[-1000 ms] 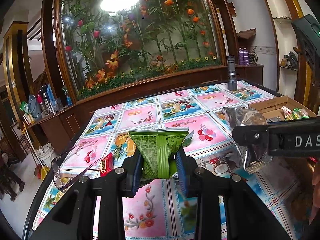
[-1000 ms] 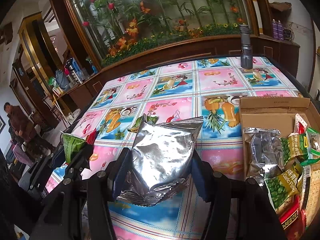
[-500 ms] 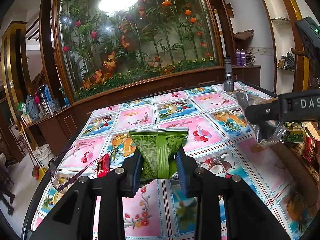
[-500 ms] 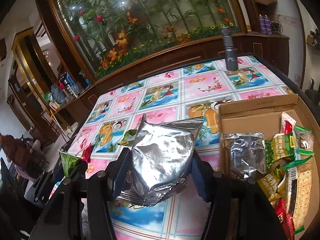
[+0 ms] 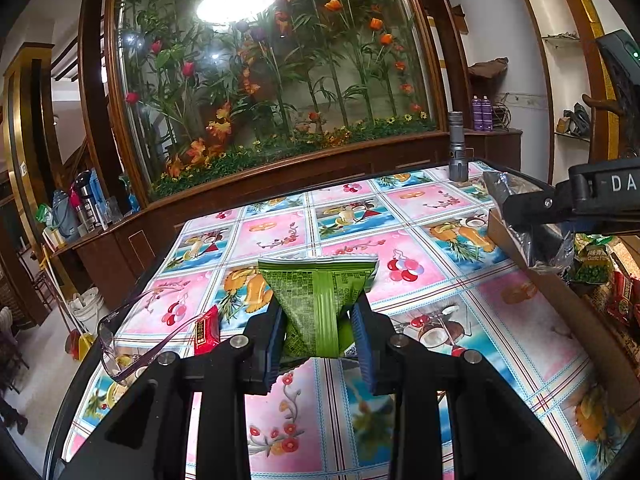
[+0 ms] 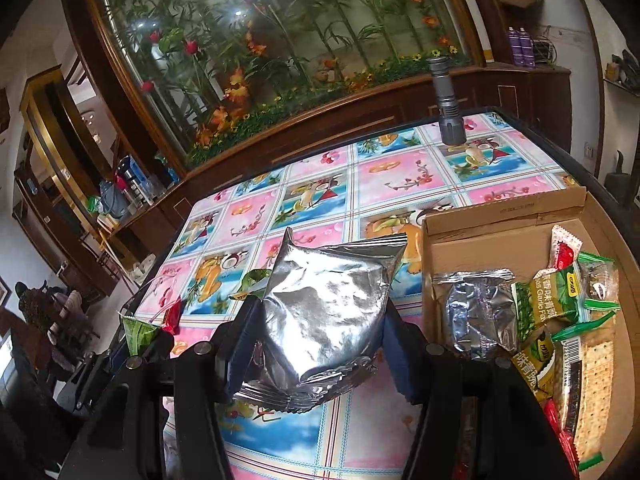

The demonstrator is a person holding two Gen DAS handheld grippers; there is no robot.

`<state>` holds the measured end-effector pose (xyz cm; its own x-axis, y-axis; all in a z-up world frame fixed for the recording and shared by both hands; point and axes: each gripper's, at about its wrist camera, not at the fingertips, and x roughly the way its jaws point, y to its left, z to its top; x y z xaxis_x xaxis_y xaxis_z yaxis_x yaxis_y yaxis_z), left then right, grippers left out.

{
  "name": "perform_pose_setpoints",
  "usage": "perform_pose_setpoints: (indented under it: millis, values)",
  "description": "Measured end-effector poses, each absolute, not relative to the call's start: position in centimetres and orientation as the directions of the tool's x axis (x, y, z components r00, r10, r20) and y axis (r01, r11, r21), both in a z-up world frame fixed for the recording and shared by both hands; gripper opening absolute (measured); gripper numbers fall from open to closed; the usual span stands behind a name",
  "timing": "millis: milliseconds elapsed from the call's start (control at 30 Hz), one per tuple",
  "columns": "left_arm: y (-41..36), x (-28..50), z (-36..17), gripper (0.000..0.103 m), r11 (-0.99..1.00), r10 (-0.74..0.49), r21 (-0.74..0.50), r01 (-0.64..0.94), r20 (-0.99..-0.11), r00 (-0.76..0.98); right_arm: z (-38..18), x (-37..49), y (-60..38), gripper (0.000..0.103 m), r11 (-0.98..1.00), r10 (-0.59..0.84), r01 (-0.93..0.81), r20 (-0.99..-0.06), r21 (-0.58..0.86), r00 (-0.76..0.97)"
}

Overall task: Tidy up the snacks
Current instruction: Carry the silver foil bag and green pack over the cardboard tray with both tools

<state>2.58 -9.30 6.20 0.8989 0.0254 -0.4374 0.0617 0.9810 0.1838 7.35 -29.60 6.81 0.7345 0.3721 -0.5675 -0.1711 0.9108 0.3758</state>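
Right wrist alone shows fingers [image 6: 316, 344] gripping silver bag [image 6: 324, 312]; left's [image 5: 318, 334] pinch green packet [image 5: 316, 300].

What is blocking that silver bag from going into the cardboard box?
Nothing visible. The silver bag, clamped in the right gripper, hangs beside the open cardboard box, and bare cardboard shows behind the packets already inside.
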Motion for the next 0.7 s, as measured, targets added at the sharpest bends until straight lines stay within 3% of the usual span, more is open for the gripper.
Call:
perform_pose_setpoints:
  millis: [700]
  values:
    - [-9.3,2.5,6.1,0.030,0.981,0.025,0.182,0.061,-0.435,0.900,8.1,6.9,-36.7,0.062,0.890,0.302,-0.041,-0.521,0.454,0.798]
